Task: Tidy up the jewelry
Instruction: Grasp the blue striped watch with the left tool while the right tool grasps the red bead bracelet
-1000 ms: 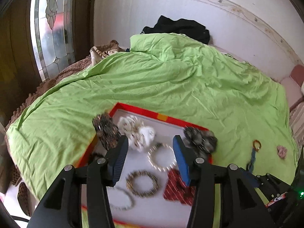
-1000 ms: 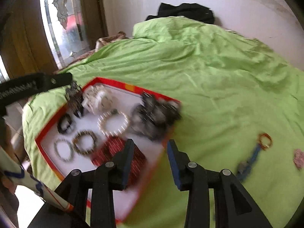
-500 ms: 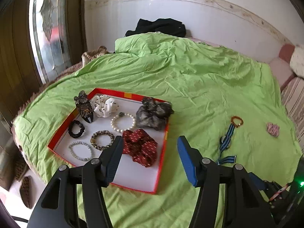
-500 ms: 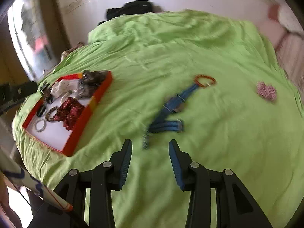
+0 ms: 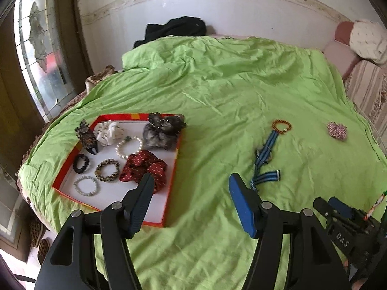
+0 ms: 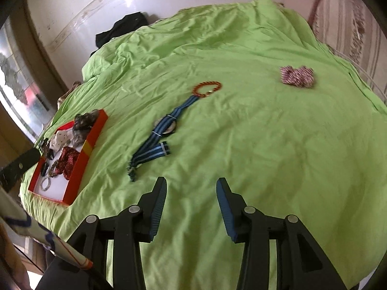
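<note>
Left wrist view: left gripper (image 5: 189, 186) spread, empty, above the green quilt (image 5: 217, 91). Red tray (image 5: 169, 193) at left holds scrunchies and bracelets; its near corner lies behind the left finger. Strap (image 5: 266, 149), orange bracelet (image 5: 281, 126) and pink scrunchie (image 5: 337, 131) lie loose at right. Right wrist view: right gripper (image 6: 191, 188) spread, empty; strap (image 6: 164, 130) just ahead, bracelet (image 6: 207, 88) touching its far end, scrunchie (image 6: 297, 76) well apart, tray (image 6: 79, 159) far left.

The red scrunchie (image 5: 144, 168) is partly hidden behind the left gripper (image 5: 189, 188) at seven o'clock; the pink scrunchie (image 6: 297, 76) looks blurred.
</note>
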### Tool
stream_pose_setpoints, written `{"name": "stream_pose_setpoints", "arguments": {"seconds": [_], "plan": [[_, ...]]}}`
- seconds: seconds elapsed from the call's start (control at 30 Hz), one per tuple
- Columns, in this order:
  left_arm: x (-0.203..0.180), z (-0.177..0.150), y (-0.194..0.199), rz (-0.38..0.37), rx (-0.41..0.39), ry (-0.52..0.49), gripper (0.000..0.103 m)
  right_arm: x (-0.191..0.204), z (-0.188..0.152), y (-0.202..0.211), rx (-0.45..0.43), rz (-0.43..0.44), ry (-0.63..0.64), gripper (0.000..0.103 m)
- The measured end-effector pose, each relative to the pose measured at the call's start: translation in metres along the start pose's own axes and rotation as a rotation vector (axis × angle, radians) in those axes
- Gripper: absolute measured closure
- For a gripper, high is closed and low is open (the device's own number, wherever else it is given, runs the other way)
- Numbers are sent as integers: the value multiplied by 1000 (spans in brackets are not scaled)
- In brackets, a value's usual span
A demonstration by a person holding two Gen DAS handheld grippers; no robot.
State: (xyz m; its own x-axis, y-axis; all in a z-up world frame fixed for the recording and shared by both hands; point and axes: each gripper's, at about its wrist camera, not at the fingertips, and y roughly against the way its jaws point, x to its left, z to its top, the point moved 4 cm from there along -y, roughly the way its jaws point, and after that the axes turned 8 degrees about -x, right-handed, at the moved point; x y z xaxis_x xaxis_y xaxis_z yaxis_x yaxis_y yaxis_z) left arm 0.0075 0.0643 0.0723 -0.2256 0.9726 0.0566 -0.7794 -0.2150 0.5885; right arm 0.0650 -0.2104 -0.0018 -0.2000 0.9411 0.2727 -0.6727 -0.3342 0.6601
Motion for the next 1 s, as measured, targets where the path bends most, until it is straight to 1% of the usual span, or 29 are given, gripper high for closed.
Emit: {"name": "stream_pose_setpoints", "arguments": {"seconds": [0.2,0.33,0.47,0.53,0.57,0.63,0.7,0.77,0.9,0.97,1.0], "plan": [[-6,-13,-15,-37,39,-17,40,-9,-3,-4,15,-11,-23,57],[-15,-17,-34,-87,67,-32,40,-12,-4,-8,23,-14,-25,57],[-36,-9,-63,-143,98,-97,40,-19,-2,-10,21,-26,-34,57],[-48,-2,-77,-152,104,-131,40,-27,3,-11,14,-38,-40,56],[-56,2,-86,-173,106,-153,40,-31,7,-12,10,-45,-42,55],[-68,7,-99,-191,116,-185,40,-42,17,-15,8,-59,-47,53],[-86,11,-115,-233,116,-226,40,-55,30,-21,5,-72,-62,53],[-96,12,-129,-257,130,-244,40,-67,44,-29,8,-84,-64,53],[-110,13,-162,-316,181,-215,40,-78,72,-51,14,-96,-41,53],[-113,12,-173,-339,200,-194,40,-78,86,-68,19,-86,-27,53],[-114,12,-180,-364,219,-175,40,-77,92,-76,23,-75,-24,53]]}}
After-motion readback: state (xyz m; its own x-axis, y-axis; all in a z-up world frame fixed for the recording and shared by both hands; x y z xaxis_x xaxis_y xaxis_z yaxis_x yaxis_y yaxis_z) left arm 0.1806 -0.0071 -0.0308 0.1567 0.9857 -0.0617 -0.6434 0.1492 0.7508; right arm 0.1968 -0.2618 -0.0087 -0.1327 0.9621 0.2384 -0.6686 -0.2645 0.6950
